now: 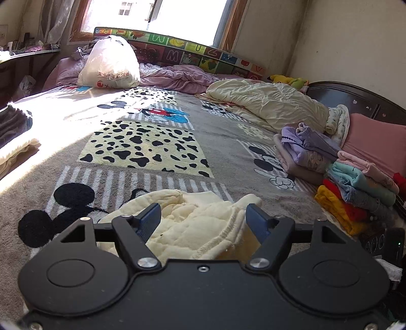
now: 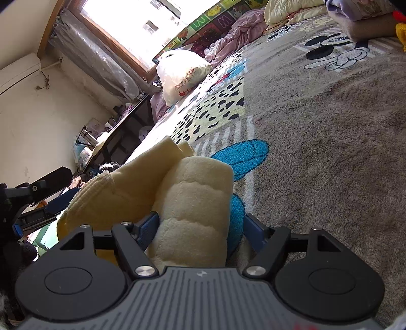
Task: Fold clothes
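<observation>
At the bottom centre of the left wrist view, the left gripper (image 1: 203, 215) reached over a cream fleece garment (image 1: 195, 228) that lay bunched on the Mickey Mouse blanket (image 1: 142, 142). Its jaws stood wide, one blue pad on each side of the crumpled cloth, and neither pad pressed the fabric. A ribbed hem of the garment curved between the fingers.

At the right edge of that frame sat a stack of folded clothes (image 1: 360, 185) in yellow, red, denim blue, teal and pink, with a second pile of lilac folded clothes (image 1: 307, 152) just behind it. A pink pillow (image 1: 375, 144) leaned against the dark headboard (image 1: 355, 99). In the upper middle a cream quilt (image 1: 269, 104) lay rumpled, with a white plastic bag (image 1: 109, 63) toward the upper left, below the bright window (image 1: 157, 15).

In the lower centre of the right wrist view, the right gripper (image 2: 200, 227) was tilted steeply, and its jaws also stood wide. A thick fold of the cream fleece garment (image 2: 195, 208) ran up between the fingers, touching the left pad and clear of the right one. At the left edge of this frame part of the left gripper (image 2: 38, 195) showed beside the cloth. An air conditioner (image 2: 17, 73) hung in the upper left.
</observation>
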A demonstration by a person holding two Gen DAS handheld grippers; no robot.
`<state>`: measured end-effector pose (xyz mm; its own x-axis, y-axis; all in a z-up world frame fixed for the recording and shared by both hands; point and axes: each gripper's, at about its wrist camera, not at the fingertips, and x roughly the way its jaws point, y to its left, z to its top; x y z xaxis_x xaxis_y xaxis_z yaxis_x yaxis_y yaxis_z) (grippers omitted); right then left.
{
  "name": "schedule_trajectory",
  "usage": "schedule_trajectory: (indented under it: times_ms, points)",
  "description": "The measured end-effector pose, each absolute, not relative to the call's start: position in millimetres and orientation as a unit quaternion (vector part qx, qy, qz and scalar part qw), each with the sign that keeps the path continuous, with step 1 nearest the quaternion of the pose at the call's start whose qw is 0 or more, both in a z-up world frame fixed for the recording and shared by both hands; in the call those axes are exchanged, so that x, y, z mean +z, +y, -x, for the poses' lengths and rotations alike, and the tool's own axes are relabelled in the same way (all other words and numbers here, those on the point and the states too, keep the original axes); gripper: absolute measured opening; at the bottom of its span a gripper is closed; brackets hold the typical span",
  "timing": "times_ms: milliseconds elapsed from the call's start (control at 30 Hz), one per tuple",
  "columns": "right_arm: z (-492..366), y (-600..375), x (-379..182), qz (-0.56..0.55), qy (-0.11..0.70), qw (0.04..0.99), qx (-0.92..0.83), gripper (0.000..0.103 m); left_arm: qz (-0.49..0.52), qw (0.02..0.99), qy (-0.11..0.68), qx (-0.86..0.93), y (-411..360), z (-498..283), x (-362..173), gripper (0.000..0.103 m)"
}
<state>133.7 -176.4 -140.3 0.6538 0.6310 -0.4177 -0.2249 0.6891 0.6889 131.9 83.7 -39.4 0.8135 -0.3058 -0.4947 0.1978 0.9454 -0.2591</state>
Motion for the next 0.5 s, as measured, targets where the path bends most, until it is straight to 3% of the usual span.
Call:
schedule_trajectory:
  times_ms: [33, 100, 200, 500]
  points:
    - [-131, -173, -139, -0.305, 0.332, 0.856, 0.252, 0.073, 0.101, 0.947, 0.274, -0.134, 87, -132, -42, 0.066]
    - [-125, -167, -135, -0.301, 0.329, 0.858, 0.256, 0.071, 0.121, 0.946, 0.270, -0.130, 98, -132, -44, 0.046]
    - [-116, -156, -125, -0.277, 0.321, 0.869, 0.254, 0.070, 0.138, 0.946, 0.268, -0.122, 111, -134, -47, 0.031]
    - [-108, -144, -104, -0.272, 0.309, 0.880, 0.236, 0.069, 0.196, 0.940, 0.275, -0.056, 170, -130, -58, 0.027]
